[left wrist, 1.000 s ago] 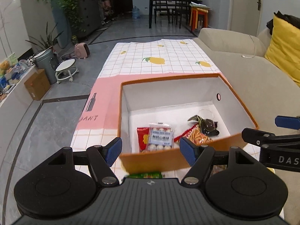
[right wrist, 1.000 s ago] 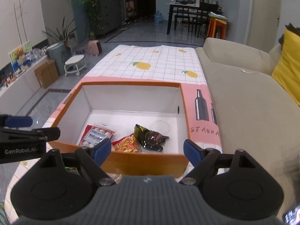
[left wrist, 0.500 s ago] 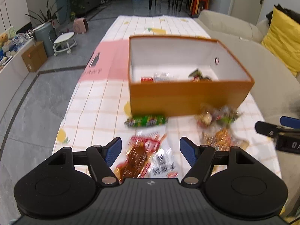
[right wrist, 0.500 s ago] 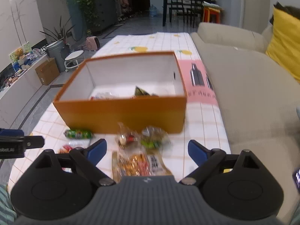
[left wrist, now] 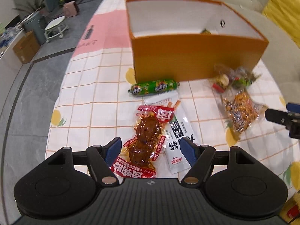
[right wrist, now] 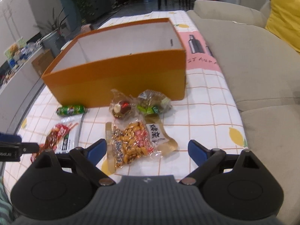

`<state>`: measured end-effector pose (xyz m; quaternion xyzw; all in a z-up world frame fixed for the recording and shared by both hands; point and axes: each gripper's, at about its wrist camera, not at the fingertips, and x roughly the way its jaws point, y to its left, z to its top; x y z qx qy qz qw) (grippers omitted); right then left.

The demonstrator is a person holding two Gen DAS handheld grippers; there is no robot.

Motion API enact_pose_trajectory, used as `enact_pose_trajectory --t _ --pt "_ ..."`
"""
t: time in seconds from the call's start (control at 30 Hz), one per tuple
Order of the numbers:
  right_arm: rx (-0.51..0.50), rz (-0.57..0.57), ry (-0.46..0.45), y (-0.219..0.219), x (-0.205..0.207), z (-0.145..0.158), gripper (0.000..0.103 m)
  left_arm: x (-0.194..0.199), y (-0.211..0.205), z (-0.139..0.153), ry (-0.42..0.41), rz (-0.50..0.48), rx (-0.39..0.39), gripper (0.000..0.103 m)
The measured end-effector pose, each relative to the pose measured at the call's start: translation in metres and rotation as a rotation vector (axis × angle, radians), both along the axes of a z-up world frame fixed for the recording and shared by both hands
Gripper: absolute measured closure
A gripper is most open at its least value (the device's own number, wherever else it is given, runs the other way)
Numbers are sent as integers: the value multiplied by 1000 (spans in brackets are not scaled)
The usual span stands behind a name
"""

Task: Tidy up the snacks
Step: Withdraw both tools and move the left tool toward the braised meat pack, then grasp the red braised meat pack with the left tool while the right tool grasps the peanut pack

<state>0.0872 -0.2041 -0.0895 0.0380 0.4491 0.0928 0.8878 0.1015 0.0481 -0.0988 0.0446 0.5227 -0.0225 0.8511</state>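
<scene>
**Listener:** Snacks first. Where are they, and what are they like?

**Me:** Snacks lie loose on the checked tablecloth (left wrist: 90,86), in front of an open orange box (right wrist: 120,75). Nearest my left gripper (left wrist: 150,148) is a clear vacuum pouch with red printed ends holding a dark brown piece of meat (left wrist: 146,138). It overlaps a flat white sachet with black lettering (left wrist: 178,131). Beyond them a green sausage-shaped roll (left wrist: 153,88) lies just beside the box wall.

**Listener:** And on your right?

**Me:** Below my right gripper (right wrist: 147,149) sits a crinkly clear bag of small golden pieces (right wrist: 135,142). Behind it are two small twisted wrappers, one with something dark and round (right wrist: 121,108), one green (right wrist: 152,106). They are close to the box.

**Listener:** Is either gripper holding anything?

**Me:** No. Both sets of blue-padded jaws stand wide and empty. The right ones have just been opening, with nothing between them. Each gripper tilts downward over its own packet, which I judge is to straddle it for a pick-up.

**Listener:** And the box?

**Me:** Stiff card, orange outside, white inside, rectangular, no lid. Only a corner of one packet shows inside it. I take it as the place where the snacks belong.

**Listener:** What surrounds the table?

**Me:** A beige sofa (right wrist: 253,56) runs along my right, with a yellow cushion (right wrist: 285,18).
</scene>
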Motion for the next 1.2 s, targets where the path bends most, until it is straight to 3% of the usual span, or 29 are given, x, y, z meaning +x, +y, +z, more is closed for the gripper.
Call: enact_pose_trajectory --t 0.3,0.53,0.7,0.87,0.97,1.0,1.2 --pt "16 13 88 11 19 -18 12 19 6 -25 83 -28 52 19" --pt "7 29 144 23 27 -34 19 25 12 -38 121 -12 11 22" --pt "15 -14 129 20 36 -34 20 29 13 -39 104 7 -14 22" --pt "21 -93 131 21 51 -34 35 30 12 -38 110 60 -59 29" --pt "-2 -95 134 27 58 -38 38 28 8 -37 121 58 -82 39" --pt "-6 -89 139 29 60 -40 44 28 7 -37 127 65 -86 43" --pt "-41 32 133 41 47 -43 47 23 2 -36 142 100 -128 52"
